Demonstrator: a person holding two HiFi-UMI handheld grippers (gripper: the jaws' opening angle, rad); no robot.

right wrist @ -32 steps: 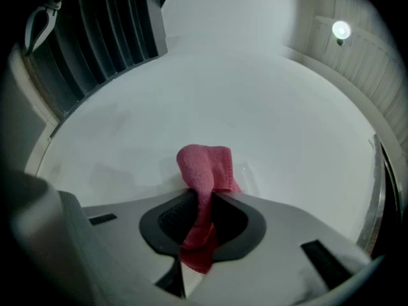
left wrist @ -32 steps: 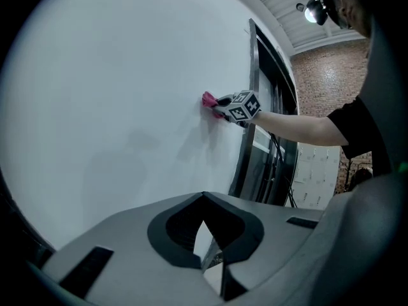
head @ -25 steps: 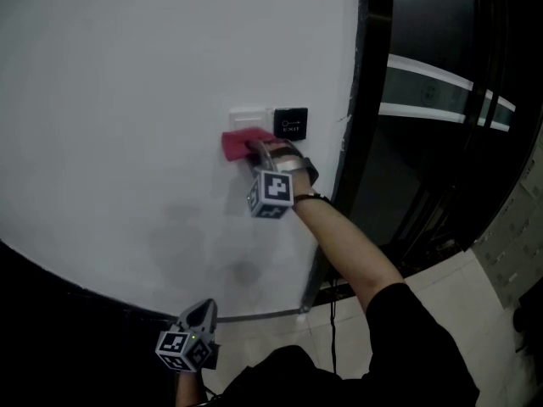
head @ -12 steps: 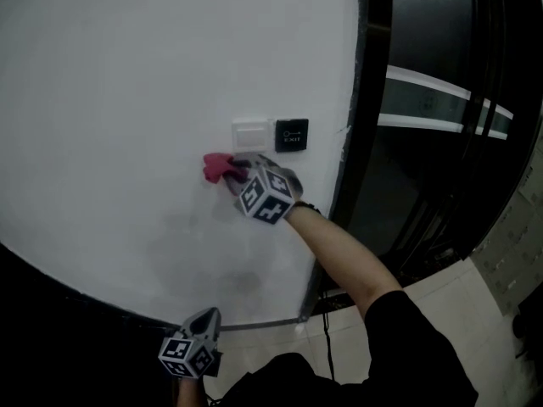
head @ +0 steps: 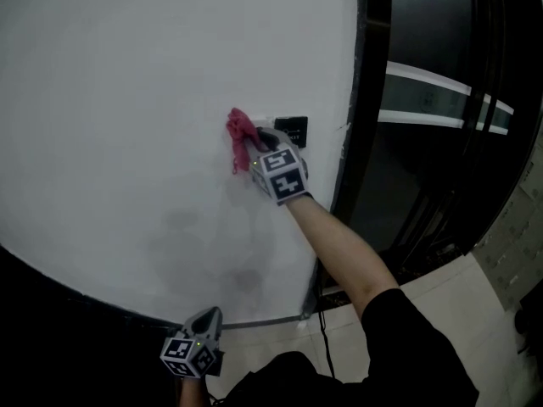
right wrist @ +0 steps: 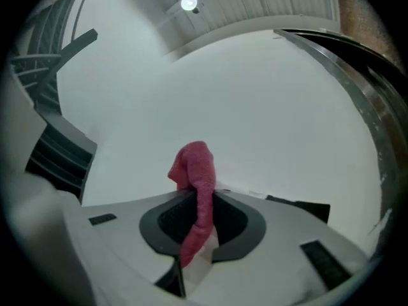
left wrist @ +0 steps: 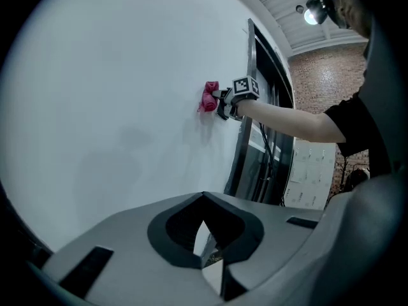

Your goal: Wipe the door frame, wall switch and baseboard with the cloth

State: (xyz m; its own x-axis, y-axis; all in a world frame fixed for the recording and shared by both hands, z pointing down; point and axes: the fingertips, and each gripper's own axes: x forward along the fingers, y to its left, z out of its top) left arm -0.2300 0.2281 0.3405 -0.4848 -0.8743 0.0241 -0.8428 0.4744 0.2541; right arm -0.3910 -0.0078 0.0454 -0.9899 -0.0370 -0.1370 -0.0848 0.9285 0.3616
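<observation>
Cloth (head: 241, 136) clamped in jaws of right gripper (head: 254, 148), pressed on wall (head: 127, 100) at 9 o'clock of black switch (head: 293, 130); left gripper (head: 204, 314) jaws together, empty.

The right gripper (head: 257, 147), arm outstretched at frame centre, pinches the cloth (head: 240, 132); the left gripper (head: 202, 319) hangs bottom left, jaws together.

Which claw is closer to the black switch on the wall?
Right. The right claw holds the pink cloth at the wall just left of the black switch; the left claw hangs far below, near the wall's bottom edge.
</observation>
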